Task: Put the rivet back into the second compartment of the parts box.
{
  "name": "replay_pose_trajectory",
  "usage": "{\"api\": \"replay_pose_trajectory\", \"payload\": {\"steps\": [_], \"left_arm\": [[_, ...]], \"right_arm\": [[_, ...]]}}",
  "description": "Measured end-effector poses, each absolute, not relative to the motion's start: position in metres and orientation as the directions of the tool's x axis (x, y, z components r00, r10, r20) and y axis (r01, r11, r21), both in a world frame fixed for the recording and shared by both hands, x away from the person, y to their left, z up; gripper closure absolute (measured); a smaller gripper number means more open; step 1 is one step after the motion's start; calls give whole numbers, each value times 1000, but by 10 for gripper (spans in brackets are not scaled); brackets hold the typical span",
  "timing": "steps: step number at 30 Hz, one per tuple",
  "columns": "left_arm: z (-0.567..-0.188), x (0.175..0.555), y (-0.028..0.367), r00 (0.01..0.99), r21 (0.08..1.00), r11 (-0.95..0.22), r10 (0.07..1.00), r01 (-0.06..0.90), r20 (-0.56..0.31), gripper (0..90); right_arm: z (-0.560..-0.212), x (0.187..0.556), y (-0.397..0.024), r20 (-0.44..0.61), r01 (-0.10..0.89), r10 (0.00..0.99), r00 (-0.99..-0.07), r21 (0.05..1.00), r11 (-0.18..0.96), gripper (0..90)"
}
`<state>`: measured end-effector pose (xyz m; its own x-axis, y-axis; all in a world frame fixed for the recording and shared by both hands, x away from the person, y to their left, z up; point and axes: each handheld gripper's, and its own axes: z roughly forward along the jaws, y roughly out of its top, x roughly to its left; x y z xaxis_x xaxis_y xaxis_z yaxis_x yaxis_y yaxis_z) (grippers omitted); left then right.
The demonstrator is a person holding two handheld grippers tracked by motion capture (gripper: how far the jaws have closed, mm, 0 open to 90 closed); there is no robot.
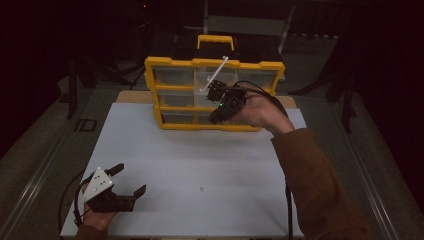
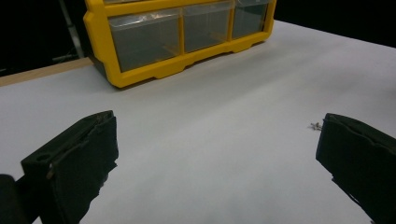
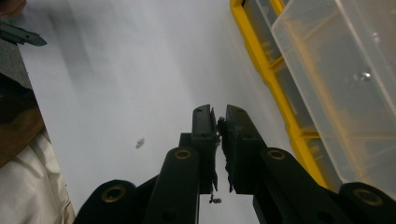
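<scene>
A: The white table point(image 1: 200, 165) is taking up most of the scene, and the yellow drawer cabinet point(image 1: 215, 92) is standing at its far edge. What is the right gripper point(image 1: 216, 93) doing there?

B: It is hovering in front of the cabinet's middle column, where a clear plastic drawer point(image 3: 345, 79) is sticking out toward the near side. Its long axis is running far to near, open top facing up. The jaws are standing almost together, and something tiny and dark, possibly a screw, seems pinched between them; the picture is too dim to be sure.

A: And the left gripper point(image 1: 129, 181)?

B: It is resting at the near left corner, jaws wide apart, gripping nothing.

A: How is that drawer likely handling?

B: Light, stiff, smooth, probably a little brittle. I'd be taking it by the front lip, gently.

A: And the speck?

B: A small screw point(image 2: 316, 125) is lying loose on the table, near centre.
</scene>
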<state>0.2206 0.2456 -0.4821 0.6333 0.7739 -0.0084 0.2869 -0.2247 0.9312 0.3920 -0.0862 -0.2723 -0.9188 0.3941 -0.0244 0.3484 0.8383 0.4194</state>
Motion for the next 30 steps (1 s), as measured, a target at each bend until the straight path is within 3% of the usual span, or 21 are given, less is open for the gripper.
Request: {"api": "replay_pose_trajectory", "payload": {"steps": [30], "left_arm": [[-482, 221, 246, 633, 931, -224, 774, 289, -10, 0]], "right_arm": [[-236, 417, -97, -26, 401, 457, -889, 439, 804, 827]]}}
